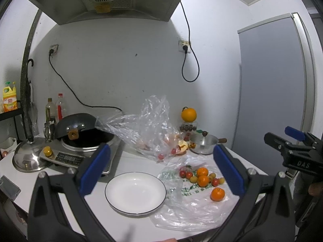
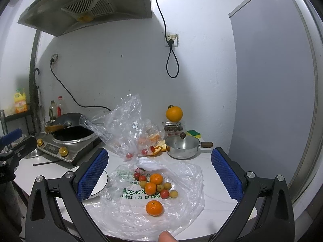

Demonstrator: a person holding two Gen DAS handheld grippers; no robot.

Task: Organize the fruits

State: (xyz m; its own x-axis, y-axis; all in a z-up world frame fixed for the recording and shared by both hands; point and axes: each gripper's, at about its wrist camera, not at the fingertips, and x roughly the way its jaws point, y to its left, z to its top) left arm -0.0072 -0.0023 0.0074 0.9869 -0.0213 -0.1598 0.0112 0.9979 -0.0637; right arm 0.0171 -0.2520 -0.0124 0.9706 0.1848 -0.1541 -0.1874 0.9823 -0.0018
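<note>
A flat plastic bag (image 2: 181, 181) lies on the white counter with fruit on it: a lone mandarin (image 2: 154, 208) (image 1: 217, 194) near the front, two more mandarins (image 2: 156, 179), cherry tomatoes (image 2: 164, 193) and small yellow fruits (image 2: 173, 194) in a cluster (image 1: 201, 176). An empty white plate (image 1: 135, 193) (image 2: 101, 181) sits left of the bag. My left gripper (image 1: 161, 171) is open above the plate and bag. My right gripper (image 2: 159, 173) is open above the fruit cluster, holding nothing.
A crumpled clear bag (image 1: 149, 129) with tomatoes and peel stands behind. A small steel pot (image 2: 182, 147), a big orange (image 2: 174, 113) on a box, an induction cooker with wok (image 1: 84, 139), a lid (image 1: 28, 157) and bottles (image 1: 54, 109) crowd the back. A fridge (image 1: 272, 80) stands right.
</note>
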